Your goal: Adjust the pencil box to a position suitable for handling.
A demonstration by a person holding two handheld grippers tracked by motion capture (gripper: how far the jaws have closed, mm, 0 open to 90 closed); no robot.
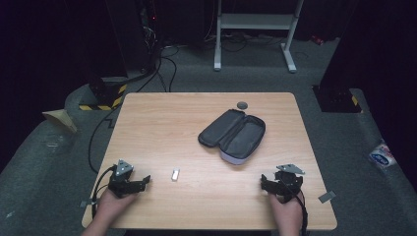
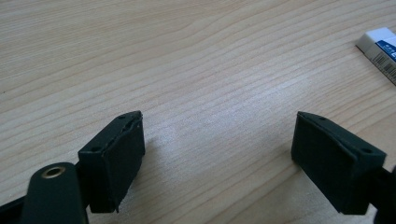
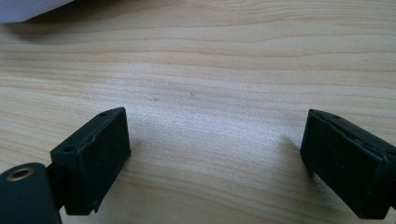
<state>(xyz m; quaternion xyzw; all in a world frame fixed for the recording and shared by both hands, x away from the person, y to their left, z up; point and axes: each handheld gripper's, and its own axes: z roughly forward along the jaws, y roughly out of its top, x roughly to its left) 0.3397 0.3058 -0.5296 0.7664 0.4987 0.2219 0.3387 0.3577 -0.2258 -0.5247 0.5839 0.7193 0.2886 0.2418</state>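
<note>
Eraser: a small white block in a printed sleeve, the eraser [image 1: 175, 174] lies flat on the wooden worktop [image 1: 162, 123], near the front edge and left of centre. In the left gripper view its end [image 2: 380, 49] shows at the upper right, white with a blue-printed sleeve.
Handling of eraser: I judge it light, firm with a little give, and grippy rather than slippery; not fragile. Best taken across its two long sides, near the middle, so it does not pivot.
Pencil case: an open dark zip pencil case [image 1: 232, 134] lies splayed at centre-right, farther back on the worktop. It looks soft-walled and floppy; a rim would be the place to pinch.
Left claw: the left claw [image 1: 139, 182] rests low on the worktop with jaws spread wide, nothing between them. The eraser sits near it, ahead and to its right, apart from the jaws.
Right claw: the right claw [image 1: 266, 183] is likewise spread and empty, at the front right. The pencil case lies ahead of it, well apart.
Small disc: a grey round item [image 1: 242, 104] sits beyond the case; what it is I cannot tell.
</note>
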